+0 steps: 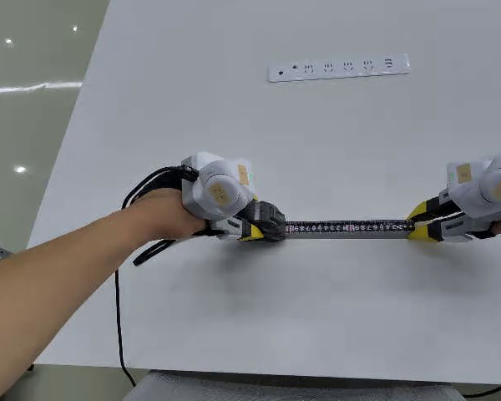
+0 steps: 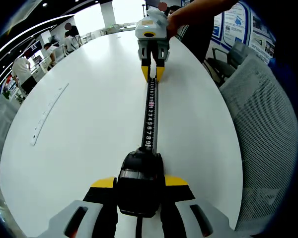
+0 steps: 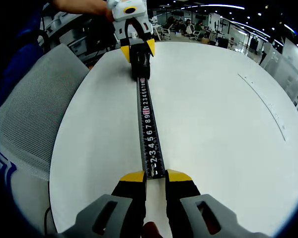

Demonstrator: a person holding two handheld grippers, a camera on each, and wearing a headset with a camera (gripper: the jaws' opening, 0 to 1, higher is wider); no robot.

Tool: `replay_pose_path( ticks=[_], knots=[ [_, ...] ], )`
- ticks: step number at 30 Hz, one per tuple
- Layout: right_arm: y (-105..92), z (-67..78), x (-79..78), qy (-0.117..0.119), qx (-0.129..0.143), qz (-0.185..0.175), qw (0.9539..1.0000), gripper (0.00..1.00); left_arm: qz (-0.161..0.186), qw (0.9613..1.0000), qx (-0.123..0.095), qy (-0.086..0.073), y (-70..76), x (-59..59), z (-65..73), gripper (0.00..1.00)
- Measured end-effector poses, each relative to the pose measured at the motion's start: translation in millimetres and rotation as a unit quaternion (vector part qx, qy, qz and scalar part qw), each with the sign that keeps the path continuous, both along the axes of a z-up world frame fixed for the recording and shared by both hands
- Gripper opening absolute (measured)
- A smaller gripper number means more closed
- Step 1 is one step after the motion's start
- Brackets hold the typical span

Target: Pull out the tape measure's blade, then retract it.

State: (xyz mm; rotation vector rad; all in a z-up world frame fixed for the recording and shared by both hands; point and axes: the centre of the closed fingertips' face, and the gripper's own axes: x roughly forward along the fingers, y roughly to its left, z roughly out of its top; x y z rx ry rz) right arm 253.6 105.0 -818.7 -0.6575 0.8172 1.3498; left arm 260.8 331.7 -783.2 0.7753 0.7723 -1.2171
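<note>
The black tape measure case [image 1: 267, 224] [image 2: 140, 182] sits between the yellow-tipped jaws of my left gripper [image 1: 252, 225] [image 2: 139, 182], which is shut on it. Its blade [image 1: 348, 226] [image 2: 149, 116] [image 3: 148, 133] runs out flat over the white table, dark with white numbers, to my right gripper [image 1: 419, 222] [image 3: 154, 175]. That gripper is shut on the blade's end. In the right gripper view the case [image 3: 138, 54] lies far up the blade, held by the left gripper [image 3: 137, 48]. The right gripper [image 2: 152, 73] appears at the blade's far end in the left gripper view.
A white power strip [image 1: 339, 67] [image 2: 48, 112] [image 3: 266, 103] lies flat at the far side of the white table [image 1: 317, 142]. A black cable [image 1: 118, 317] hangs off the near edge by the left arm. A grey mesh chair [image 2: 263, 134] [image 3: 35, 119] stands at the near edge.
</note>
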Motion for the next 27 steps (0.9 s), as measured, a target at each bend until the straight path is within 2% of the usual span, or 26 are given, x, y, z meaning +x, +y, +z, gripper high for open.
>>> replay_pose_path(
  ticks=[8,17,27],
  knots=[
    [-7.1,-0.5,1.4,0.006,0.005,-0.006,1.0000,0.10,0.001,1.0000,0.000,0.000,0.2,0.3,0.2,0.29],
    [-11.1,-0.5,1.9,0.005,-0.002,0.001,1.0000,0.10,0.002,1.0000,-0.002,-0.001,0.0,0.6,0.2,0.29],
    [-10.1,-0.4,0.9,-0.004,-0.011,0.010,0.9999,0.11,0.002,1.0000,-0.005,-0.005,-1.0,0.1,-0.1,0.30]
  ],
)
